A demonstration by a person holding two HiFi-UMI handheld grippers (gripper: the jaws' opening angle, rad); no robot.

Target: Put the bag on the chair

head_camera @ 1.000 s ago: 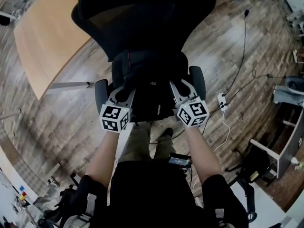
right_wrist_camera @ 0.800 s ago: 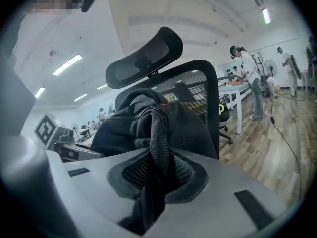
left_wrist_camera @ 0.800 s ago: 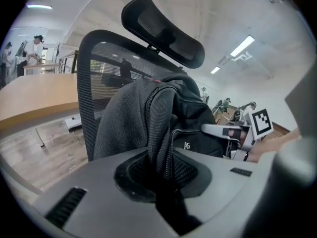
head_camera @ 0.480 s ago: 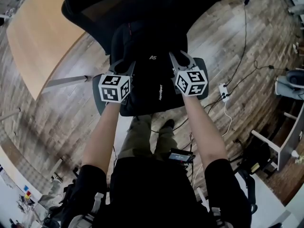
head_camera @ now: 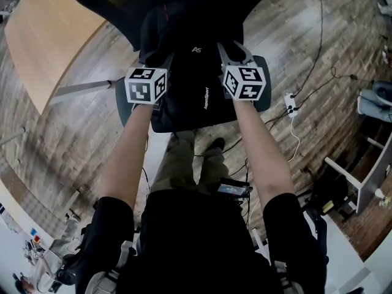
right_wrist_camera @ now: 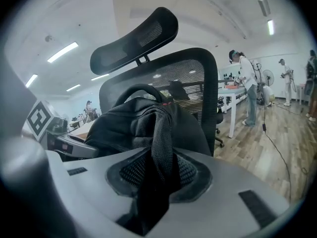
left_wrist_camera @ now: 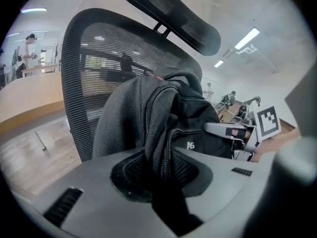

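The black bag (head_camera: 195,87) sits on the seat of the chair (head_camera: 116,8), leaning against its mesh back. The left gripper (head_camera: 158,63) and the right gripper (head_camera: 233,52) have both just been opening their jaws. They now stand partly apart, a fold of bag fabric loose between the left pair and a strap between the right.

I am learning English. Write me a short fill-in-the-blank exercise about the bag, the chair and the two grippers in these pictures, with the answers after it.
1. The bag on the chair is ______ in colour.
2. It leans against the chair's ______ backrest.
3. The floor around the chair is made of ______.
4. Bag fabric lies between the jaws of ______ the left gripper and the right gripper.

Answers: black; mesh; wood; both.

Note: both pairs of jaws have just been opening.
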